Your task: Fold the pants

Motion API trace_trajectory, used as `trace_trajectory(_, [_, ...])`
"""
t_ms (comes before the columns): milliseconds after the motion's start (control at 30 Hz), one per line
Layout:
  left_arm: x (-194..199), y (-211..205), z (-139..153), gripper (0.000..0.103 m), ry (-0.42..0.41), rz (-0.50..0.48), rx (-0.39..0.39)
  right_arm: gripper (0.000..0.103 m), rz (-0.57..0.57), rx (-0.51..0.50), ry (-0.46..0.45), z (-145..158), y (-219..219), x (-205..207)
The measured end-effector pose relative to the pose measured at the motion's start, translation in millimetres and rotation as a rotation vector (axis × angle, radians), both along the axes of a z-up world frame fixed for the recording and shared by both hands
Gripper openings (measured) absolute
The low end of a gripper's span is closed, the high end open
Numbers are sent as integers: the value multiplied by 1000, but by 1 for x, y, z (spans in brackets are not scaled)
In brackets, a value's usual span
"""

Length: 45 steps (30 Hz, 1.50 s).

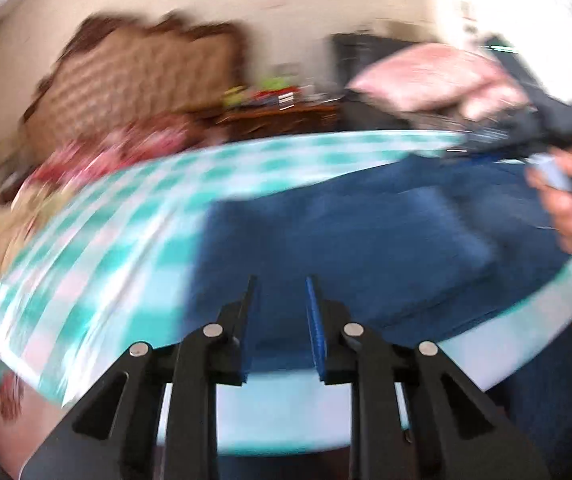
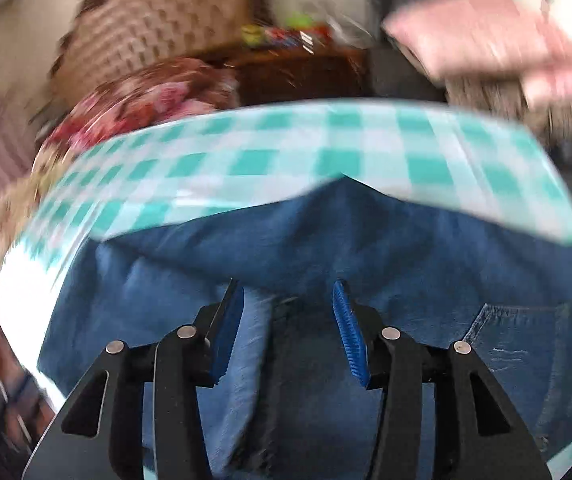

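Observation:
Blue denim pants lie on a table with a teal and white checked cloth. In the left wrist view my left gripper is open and empty, over the near edge of the pants. The right gripper and the hand that holds it show at the right edge of that view. In the right wrist view the pants fill the lower half, with a back pocket at right. My right gripper is open over the denim, holding nothing. Both views are blurred by motion.
The checked cloth stretches beyond the pants. Behind the table stand a tufted brown headboard, a floral cushion, a dark wooden cabinet with small items and a pink pillow.

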State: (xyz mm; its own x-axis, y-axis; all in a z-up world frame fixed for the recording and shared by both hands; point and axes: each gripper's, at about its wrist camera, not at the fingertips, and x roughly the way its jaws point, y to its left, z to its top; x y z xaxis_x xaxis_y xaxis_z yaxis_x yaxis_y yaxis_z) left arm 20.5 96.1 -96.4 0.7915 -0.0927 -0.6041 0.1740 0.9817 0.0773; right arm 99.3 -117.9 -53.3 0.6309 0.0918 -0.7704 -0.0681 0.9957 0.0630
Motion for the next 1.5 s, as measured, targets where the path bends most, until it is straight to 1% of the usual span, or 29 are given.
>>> trace_trajectory(33, [-4, 14, -7, 25, 4, 45, 7, 48, 17, -26, -13, -3, 13, -6])
trace_trajectory(67, [-9, 29, -15, 32, 14, 98, 19, 48, 23, -56, -10, -10, 23, -10])
trace_trajectory(133, [-15, 44, -24, 33, 30, 134, -5, 48, 21, -114, 8, -23, 39, -12])
trace_trajectory(167, [-20, 47, -26, 33, 16, 151, 1, 48, 19, -150, 16, -31, 45, -13])
trace_trajectory(200, [-22, 46, -29, 36, 1, 160, 27, 47, 20, -181, 29, -39, 50, -13])
trace_trajectory(267, [-27, 39, -36, 38, -21, 146, 118, 47, 6, -214, 84, -54, 47, -10])
trace_trajectory(300, [-26, 36, -38, 38, -26, 143, 146, 47, -3, -201, 96, -59, 43, -9])
trace_trajectory(333, [-23, 35, -37, 38, -34, 134, 172, 50, -10, -185, 93, -60, 39, -10])
trace_trajectory(400, [-17, 26, -35, 38, -62, 110, 223, 53, -9, -190, 97, -60, 38, -11])
trace_trajectory(433, [-15, 24, -35, 38, -66, 105, 236, 55, -8, -212, 96, -61, 40, -11])
trace_trajectory(500, [3, 22, -38, 38, -51, 92, 252, 56, -8, -234, 95, -62, 43, -14])
trace_trajectory(567, [11, 18, -43, 39, -41, 82, 279, 57, -14, -232, 101, -62, 43, -14])
trace_trajectory(667, [19, 19, -46, 40, -40, 97, 327, 58, -11, -240, 104, -63, 43, -13])
trace_trajectory(700, [22, 20, -47, 42, -42, 110, 373, 58, -9, -244, 103, -62, 44, -14])
trace_trajectory(800, [22, 24, -49, 56, -42, 112, 470, 58, -6, -243, 106, -62, 44, -13])
trace_trajectory(833, [23, 22, -53, 57, -34, 103, 522, 59, -5, -237, 110, -62, 42, -13])
trace_trajectory(867, [20, 18, -57, 57, -52, 86, 574, 60, -7, -233, 113, -62, 42, -13])
trace_trajectory(900, [19, 14, -57, 56, -63, 80, 607, 60, -8, -230, 116, -62, 41, -12])
trace_trajectory(1000, [20, 5, -51, 56, -85, 62, 638, 63, -6, -236, 119, -62, 41, -11])
trace_trajectory(1067, [24, 5, -51, 56, -86, 52, 654, 63, -10, -231, 120, -62, 40, -11])
trace_trajectory(1133, [26, 7, -55, 56, -84, 58, 701, 64, -9, -236, 117, -63, 41, -11])
trace_trajectory(1167, [27, 11, -55, 58, -75, 61, 707, 66, -10, -238, 115, -63, 40, -11])
trace_trajectory(1233, [31, 15, -54, 59, -44, 54, 693, 68, -13, -230, 118, -64, 38, -10])
trace_trajectory(1267, [31, 14, -53, 60, -39, 52, 707, 69, -15, -222, 120, -64, 37, -10])
trace_trajectory(1300, [31, 8, -54, 60, -44, 50, 752, 69, -16, -221, 119, -64, 36, -10])
trace_trajectory(1333, [29, 4, -53, 60, -53, 49, 775, 69, -16, -223, 117, -64, 36, -10])
trace_trajectory(1400, [25, -5, -44, 60, -87, 30, 768, 69, -16, -232, 112, -64, 37, -11])
trace_trajectory(1433, [27, -6, -45, 60, -83, 34, 781, 69, -18, -235, 113, -64, 38, -10])
trace_trajectory(1500, [34, -1, -55, 61, -51, 43, 837, 69, -17, -235, 115, -64, 38, -11])
